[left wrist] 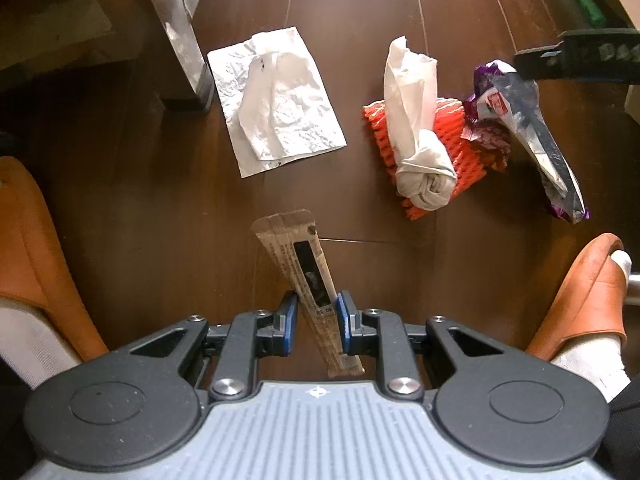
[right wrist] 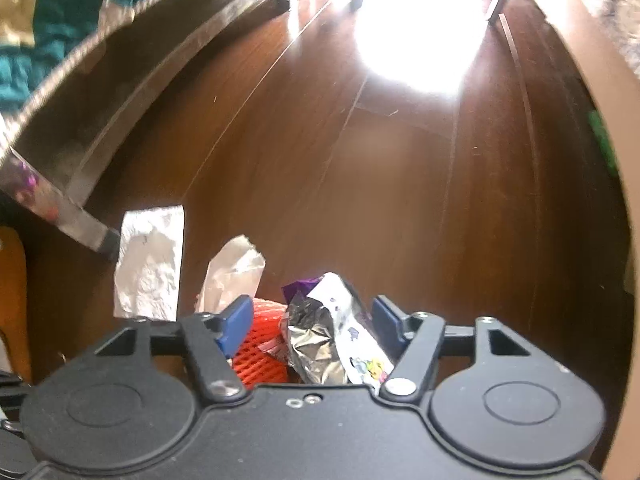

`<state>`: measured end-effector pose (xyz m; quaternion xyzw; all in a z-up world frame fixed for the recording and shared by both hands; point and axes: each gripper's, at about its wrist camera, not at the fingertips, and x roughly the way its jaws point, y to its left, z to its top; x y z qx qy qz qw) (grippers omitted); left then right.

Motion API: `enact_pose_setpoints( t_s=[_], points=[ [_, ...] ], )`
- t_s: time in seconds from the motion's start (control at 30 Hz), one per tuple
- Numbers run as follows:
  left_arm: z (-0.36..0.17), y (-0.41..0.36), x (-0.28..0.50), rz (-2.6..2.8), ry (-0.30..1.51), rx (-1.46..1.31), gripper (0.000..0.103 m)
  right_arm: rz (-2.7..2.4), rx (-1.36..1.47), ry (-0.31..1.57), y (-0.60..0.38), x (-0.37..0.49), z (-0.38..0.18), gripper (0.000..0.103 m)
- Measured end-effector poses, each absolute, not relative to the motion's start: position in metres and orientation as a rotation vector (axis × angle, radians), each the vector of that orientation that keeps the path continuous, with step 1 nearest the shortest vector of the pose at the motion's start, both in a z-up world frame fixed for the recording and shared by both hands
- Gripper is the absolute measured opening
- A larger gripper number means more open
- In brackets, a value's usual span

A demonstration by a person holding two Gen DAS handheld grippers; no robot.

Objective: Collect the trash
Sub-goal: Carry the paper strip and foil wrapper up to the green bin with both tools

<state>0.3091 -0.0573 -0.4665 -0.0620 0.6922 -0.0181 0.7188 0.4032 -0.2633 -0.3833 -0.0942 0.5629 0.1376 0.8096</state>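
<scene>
The left claw point(left wrist: 317, 312) stands over a folded strip of newsprint-like cardboard point(left wrist: 298, 256), its blue pads point(left wrist: 345, 320) sitting on either side of the strip with a narrow gap remaining, so the fingers are only slightly parted and whether they actually press the paper cannot be told. The strip is long, flat and printed, and it lies on the dark wooden floor point(left wrist: 160, 200).

The right claw point(right wrist: 311, 322) is spread wide above a crumpled snack wrapper point(right wrist: 332, 336) (silver foil inside, white and purple print outside), which sits between its fingers without a clear touch on either. In the left wrist view the same wrapper point(left wrist: 536, 132) lies beside a ridged orange foam net point(left wrist: 460, 156), with one black finger of the right claw just above its upper end.

A knotted white plastic bag point(left wrist: 416, 132) rests across the foam net, twisted into a ball at its near end. To the left, well apart, a flat crinkled white paper bag point(left wrist: 280, 120) lies with a thin translucent film on top, near a shiny metal furniture leg point(left wrist: 184, 40). Orange slippers point(left wrist: 588, 292) over white socks frame both lower edges of the left wrist view.
</scene>
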Motion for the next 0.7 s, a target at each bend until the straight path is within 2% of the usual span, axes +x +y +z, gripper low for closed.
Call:
enact_pose_setpoints(
  t_s=[0.23, 0.4, 0.43, 0.47, 0.5, 0.57, 0.7],
  points=[
    [-0.482, -0.057, 0.319, -0.033, 1.564, -0.132, 0.02, 0.231, -0.391, 1.214, -0.242, 0.413, -0.435, 0.071],
    [-0.485, -0.06, 0.323, -0.059, 1.566, -0.124, 0.02, 0.165, -0.296, 1.289, -0.25, 0.424, -0.461, 0.07],
    [-0.486, -0.06, 0.322, -0.061, 1.568, -0.126, 0.02, 0.157, -0.272, 1.298, -0.253, 0.424, -0.464, 0.067],
    [-0.487, -0.06, 0.322, -0.061, 1.57, -0.125, 0.019, 0.157, -0.242, 1.306, -0.257, 0.424, -0.464, 0.053],
    [-0.488, -0.061, 0.321, -0.06, 1.57, -0.12, 0.019, 0.154, -0.223, 1.317, -0.26, 0.424, -0.464, 0.045],
    [-0.487, -0.062, 0.321, -0.059, 1.564, -0.108, 0.019, 0.13, -0.191, 1.316, -0.268, 0.423, -0.458, 0.04],
    [-0.476, -0.067, 0.32, -0.069, 1.54, -0.107, 0.019, 0.143, -0.193, 1.296, -0.277, 0.416, -0.44, 0.036]
  ],
)
